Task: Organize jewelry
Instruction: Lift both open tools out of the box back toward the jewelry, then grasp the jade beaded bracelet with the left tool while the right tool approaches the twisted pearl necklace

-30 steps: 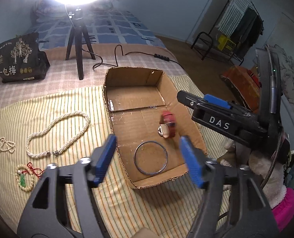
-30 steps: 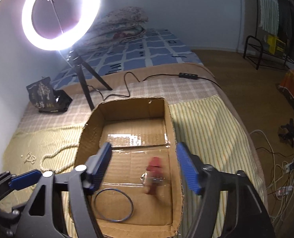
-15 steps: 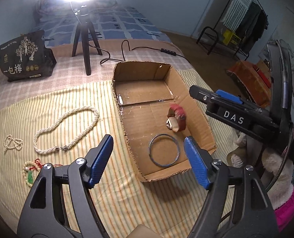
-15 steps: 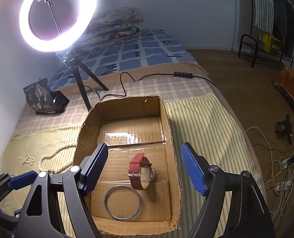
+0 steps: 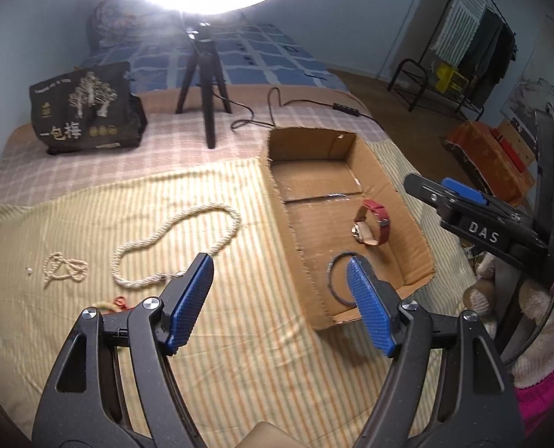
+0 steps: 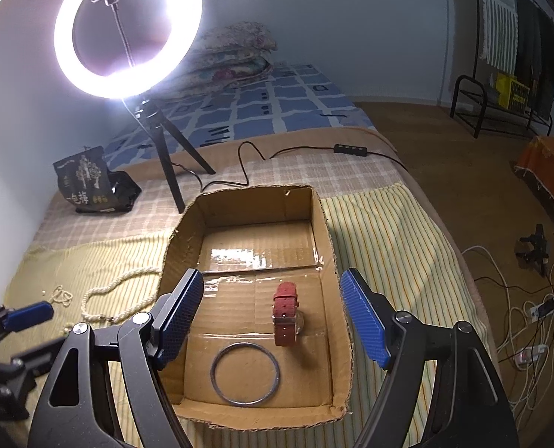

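An open cardboard box (image 5: 400, 201) (image 6: 325, 220) lies on the striped bedcover. Inside it rest a red-strapped watch (image 5: 372, 222) (image 6: 286, 311) and a thin metal bangle (image 5: 335, 278) (image 6: 244, 373). Left of the box lie a thick pearl necklace (image 5: 176, 240) (image 6: 118, 293), a small pearl piece (image 5: 62, 267) and a red-corded bracelet (image 5: 112, 303), partly hidden by a finger. My left gripper (image 5: 280, 276) hovers open over the cover beside the box's left wall. My right gripper (image 6: 271, 291) hangs open above the box, nothing between its fingers.
A ring light on a tripod (image 6: 167, 160) stands behind the box with its cable (image 6: 303, 151) trailing right. A black printed bag (image 5: 81, 110) sits at the back left. Right of the bed are floor cables (image 6: 527, 321) and a clothes rack (image 6: 501, 56).
The watch was tumbling blurred in the box and now lies still. My left gripper has shifted left, away from over the box toward the necklaces. The right gripper stays in place.
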Demonstrator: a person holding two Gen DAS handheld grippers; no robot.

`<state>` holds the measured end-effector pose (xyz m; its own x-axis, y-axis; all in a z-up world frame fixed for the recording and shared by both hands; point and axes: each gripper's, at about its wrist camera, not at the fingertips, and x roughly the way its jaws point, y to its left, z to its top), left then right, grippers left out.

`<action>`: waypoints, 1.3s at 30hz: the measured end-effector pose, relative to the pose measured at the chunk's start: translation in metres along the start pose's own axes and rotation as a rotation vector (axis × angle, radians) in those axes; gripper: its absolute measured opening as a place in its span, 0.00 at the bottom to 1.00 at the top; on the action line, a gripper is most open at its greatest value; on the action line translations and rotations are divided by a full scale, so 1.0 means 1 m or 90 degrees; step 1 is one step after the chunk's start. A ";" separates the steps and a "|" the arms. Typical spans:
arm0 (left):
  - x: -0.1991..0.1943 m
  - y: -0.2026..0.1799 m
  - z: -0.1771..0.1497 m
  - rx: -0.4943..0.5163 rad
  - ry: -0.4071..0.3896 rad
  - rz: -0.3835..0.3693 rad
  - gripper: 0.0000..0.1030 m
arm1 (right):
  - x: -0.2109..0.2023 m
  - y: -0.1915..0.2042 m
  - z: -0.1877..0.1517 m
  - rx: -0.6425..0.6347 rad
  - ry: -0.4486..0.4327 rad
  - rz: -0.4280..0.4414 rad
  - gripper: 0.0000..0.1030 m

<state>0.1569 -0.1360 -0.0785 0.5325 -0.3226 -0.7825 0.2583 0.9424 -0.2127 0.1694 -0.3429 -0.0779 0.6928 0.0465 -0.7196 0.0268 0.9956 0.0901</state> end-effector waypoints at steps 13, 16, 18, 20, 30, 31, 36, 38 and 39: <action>-0.032 0.054 0.000 0.000 -0.036 0.062 0.74 | -0.020 0.030 -0.005 -0.033 -0.027 0.026 0.74; -0.040 0.071 0.000 -0.005 -0.040 0.077 0.74 | -0.021 0.044 -0.007 -0.056 -0.029 0.033 0.74; -0.046 0.083 -0.002 -0.011 -0.043 0.091 0.74 | -0.021 0.052 -0.009 -0.071 -0.031 0.035 0.74; -0.050 0.094 -0.003 -0.014 -0.044 0.103 0.74 | -0.020 0.061 -0.011 -0.088 -0.032 0.039 0.74; -0.060 0.141 -0.024 -0.013 -0.052 0.128 0.74 | -0.018 0.094 -0.019 -0.137 -0.053 0.069 0.74; -0.059 0.144 -0.027 -0.008 -0.047 0.124 0.74 | -0.018 0.096 -0.020 -0.141 -0.053 0.073 0.74; -0.054 0.162 -0.038 -0.030 -0.015 0.104 0.74 | -0.012 0.112 -0.022 -0.153 -0.043 0.087 0.74; -0.053 0.167 -0.040 -0.037 -0.011 0.105 0.72 | -0.010 0.118 -0.022 -0.156 -0.039 0.094 0.74; -0.053 0.169 -0.041 -0.040 -0.008 0.107 0.65 | -0.009 0.121 -0.022 -0.158 -0.037 0.098 0.74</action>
<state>0.1394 0.0437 -0.0974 0.5738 -0.1604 -0.8031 0.1135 0.9867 -0.1160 0.1505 -0.2214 -0.0757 0.7152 0.2003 -0.6696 -0.2531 0.9672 0.0189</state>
